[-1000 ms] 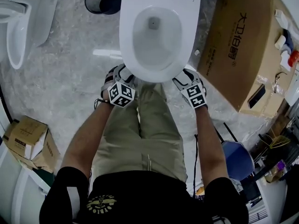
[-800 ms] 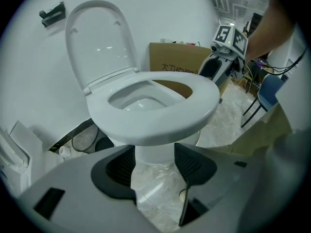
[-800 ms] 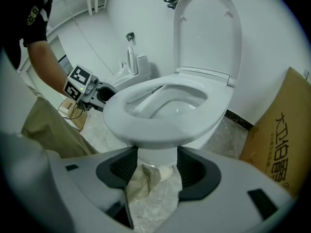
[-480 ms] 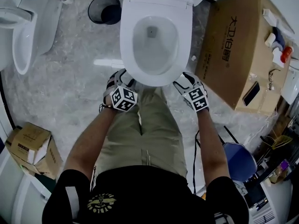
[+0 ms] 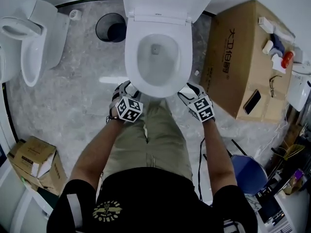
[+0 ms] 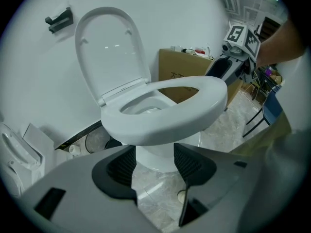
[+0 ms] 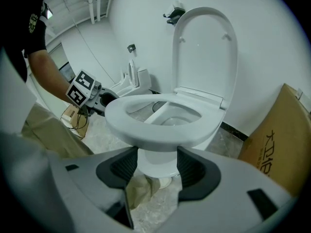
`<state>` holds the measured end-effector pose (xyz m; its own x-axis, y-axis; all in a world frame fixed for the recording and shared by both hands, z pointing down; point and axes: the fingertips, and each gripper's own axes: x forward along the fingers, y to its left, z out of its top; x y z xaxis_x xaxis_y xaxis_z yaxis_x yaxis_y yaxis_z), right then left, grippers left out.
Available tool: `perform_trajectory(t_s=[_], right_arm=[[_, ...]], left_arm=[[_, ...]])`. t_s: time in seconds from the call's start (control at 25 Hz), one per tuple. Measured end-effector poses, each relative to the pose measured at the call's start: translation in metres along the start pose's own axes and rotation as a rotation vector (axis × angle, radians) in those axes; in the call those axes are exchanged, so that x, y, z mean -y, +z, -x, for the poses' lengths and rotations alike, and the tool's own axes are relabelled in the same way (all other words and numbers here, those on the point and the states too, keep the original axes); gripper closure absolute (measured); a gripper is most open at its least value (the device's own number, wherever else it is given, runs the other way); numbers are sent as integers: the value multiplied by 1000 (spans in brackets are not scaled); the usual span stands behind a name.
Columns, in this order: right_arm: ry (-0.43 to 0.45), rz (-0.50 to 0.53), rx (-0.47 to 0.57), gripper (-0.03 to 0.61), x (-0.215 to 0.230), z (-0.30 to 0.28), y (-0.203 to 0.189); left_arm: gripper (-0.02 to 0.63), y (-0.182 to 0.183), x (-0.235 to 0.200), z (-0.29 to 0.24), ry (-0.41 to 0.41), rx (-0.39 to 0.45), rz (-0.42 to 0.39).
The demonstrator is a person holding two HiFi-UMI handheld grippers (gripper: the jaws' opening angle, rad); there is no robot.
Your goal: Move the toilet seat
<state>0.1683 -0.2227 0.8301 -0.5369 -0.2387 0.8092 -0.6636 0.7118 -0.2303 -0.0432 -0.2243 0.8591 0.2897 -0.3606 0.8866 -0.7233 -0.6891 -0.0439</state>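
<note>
The toilet seat lies flat on the bowl at the far middle of the floor. The lid stands upright behind it, against the wall.

The left gripper sits at the seat's near-left edge and the right gripper at its near-right edge. In the left gripper view, the left gripper has its jaws spread with nothing between them. The seat's front rim is just above and beyond them, and only the pedestal and floor show through the gap. The right gripper view shows the same: the right gripper is spread and empty, just under the seat's rim.

Compared with a second ago, the head view takes in more. The toilet looks smaller and sits farther up the picture, and more of the lid and the wall behind it can be seen. The bin to the far left and the cardboard box to the right have shifted with it. Both grippers have kept their places at the seat's near corners, and the seat looks no more raised than it did.

So it seems to be the viewpoint that has moved, not the seat. The task looks barely begun. The likely next step is to get under the front rim or close on it, then swing the seat up toward the lid.
</note>
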Motion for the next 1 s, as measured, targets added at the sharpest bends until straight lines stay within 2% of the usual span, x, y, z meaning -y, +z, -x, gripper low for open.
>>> perform_trajectory(t_s=[0.4,1.0], right_arm=[[-8,21,47,307,11,36,52],[-50,54,116,308,43,84,139]], left_arm=[[353,43,-24,27,30,15,33],[357,118,-67,64,85,85,72]])
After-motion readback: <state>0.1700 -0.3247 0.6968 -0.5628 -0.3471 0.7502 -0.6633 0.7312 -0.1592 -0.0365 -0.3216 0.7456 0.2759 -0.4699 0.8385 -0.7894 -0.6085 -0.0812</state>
